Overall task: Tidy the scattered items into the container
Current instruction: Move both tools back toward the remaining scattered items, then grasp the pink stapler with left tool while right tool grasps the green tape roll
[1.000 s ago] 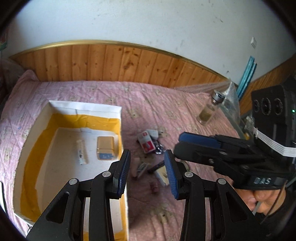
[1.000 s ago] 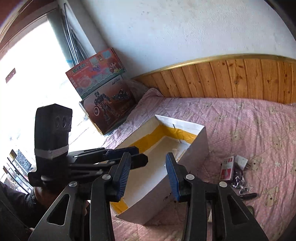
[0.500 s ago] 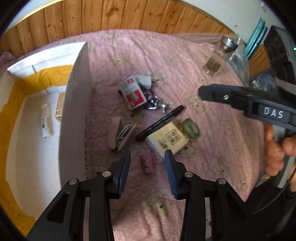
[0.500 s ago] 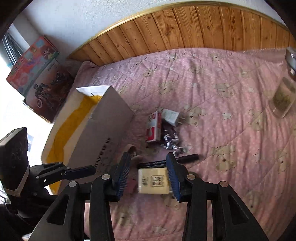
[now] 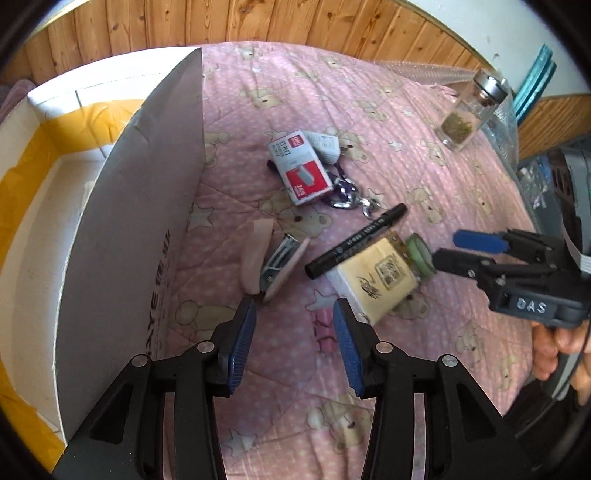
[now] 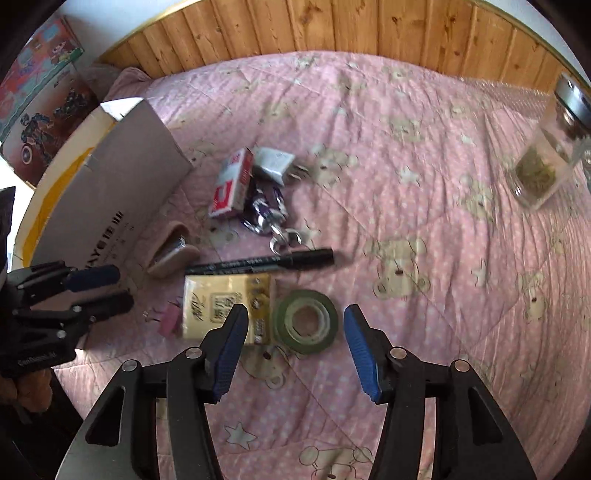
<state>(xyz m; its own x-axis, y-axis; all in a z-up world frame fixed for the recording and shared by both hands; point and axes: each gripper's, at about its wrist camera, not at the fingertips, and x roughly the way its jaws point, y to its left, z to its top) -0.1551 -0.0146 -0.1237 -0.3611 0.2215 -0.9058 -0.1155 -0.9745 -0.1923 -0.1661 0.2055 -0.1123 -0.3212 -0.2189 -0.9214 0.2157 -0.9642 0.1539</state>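
Scattered items lie on a pink bedspread: a red and white staples box [image 5: 301, 170], a white charger [image 6: 273, 162], a key clip [image 6: 271, 218], a black marker [image 5: 356, 240], a beige stapler [image 5: 273, 260], a cream box [image 6: 225, 310], a green tape roll [image 6: 304, 321] and a small pink clip [image 6: 170, 321]. The cardboard box [image 5: 147, 206] with yellow tape inside stands at the left. My left gripper [image 5: 293, 341] is open, low over the pink clip [image 5: 325, 325]. My right gripper [image 6: 293, 341] is open, just in front of the tape roll.
A glass jar [image 5: 469, 114] with dried leaves stands at the far right of the bed. Wood panelling [image 6: 332, 26] runs behind the bed. Toy boxes [image 6: 37, 92] lean at the far left in the right wrist view.
Both grippers have come down from above the box toward the pile of items. The right gripper now faces the tape roll; the left sits over the pink clip.
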